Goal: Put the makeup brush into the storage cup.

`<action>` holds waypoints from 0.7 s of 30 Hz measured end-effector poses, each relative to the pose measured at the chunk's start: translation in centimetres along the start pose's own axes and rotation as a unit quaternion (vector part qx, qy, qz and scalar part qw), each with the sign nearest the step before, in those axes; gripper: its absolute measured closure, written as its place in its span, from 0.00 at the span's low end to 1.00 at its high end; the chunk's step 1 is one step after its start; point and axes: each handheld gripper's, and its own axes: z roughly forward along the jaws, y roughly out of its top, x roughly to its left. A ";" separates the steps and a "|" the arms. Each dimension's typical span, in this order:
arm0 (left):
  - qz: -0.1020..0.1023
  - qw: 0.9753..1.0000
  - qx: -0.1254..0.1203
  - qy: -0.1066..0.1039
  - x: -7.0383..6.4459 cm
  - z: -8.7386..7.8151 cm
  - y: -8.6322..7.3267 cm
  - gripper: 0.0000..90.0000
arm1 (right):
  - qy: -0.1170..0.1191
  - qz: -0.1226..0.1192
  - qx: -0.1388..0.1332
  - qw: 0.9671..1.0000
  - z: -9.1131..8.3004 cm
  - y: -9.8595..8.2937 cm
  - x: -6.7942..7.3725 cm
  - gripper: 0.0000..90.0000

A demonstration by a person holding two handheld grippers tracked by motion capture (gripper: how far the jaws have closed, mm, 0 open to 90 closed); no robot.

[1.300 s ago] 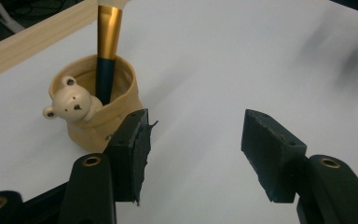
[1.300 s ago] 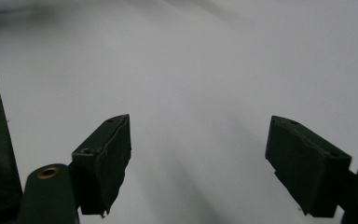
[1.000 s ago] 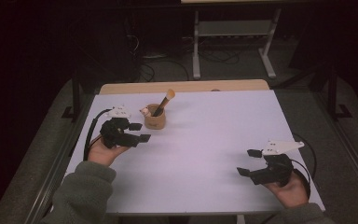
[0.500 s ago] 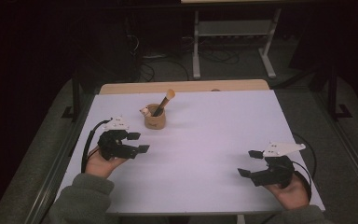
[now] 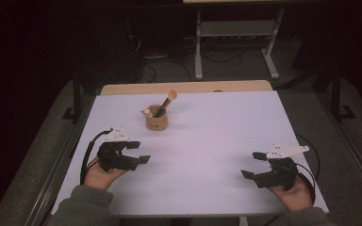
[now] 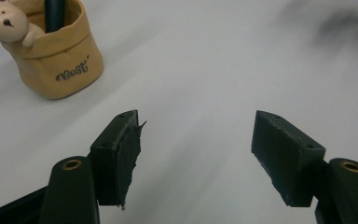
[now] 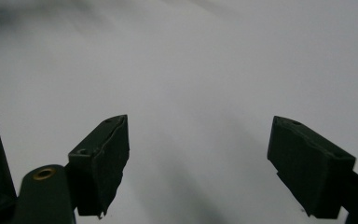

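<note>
Item one: the tan cup [image 5: 156, 121], which we find on the white bench [image 5: 217, 136] toward its far left, carrying a small bear figure [image 5: 146, 112] on its rim and a makeup brush [image 5: 165, 103] that leans inside, bristles up. In the left gripper view we see the cup [image 6: 56, 51] at upper left, apart from the jaws.

Item two: the left hand-held gripper [image 5: 138, 152], jaws spread wide with nothing between, near the cup on its near side.

Item three: the right hand-held gripper [image 5: 253, 165], jaws likewise apart and empty, at the near right, well apart from the cup.
</note>
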 end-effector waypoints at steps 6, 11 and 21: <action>-0.010 1.000 -0.013 0.001 -0.4 -0.4 -1.0 0.35 | -0.003 0.002 0.000 1.000 -0.1 -0.2 0.0 0.22; -0.007 1.000 -0.011 0.006 -0.8 -0.7 -1.7 0.33 | -0.002 0.001 -0.002 1.000 -0.1 -0.2 0.0 0.22; 0.005 1.000 -0.001 0.011 -1.7 -0.9 -3.2 0.32 | -0.003 -0.001 -0.002 1.000 0.1 -0.3 0.0 0.22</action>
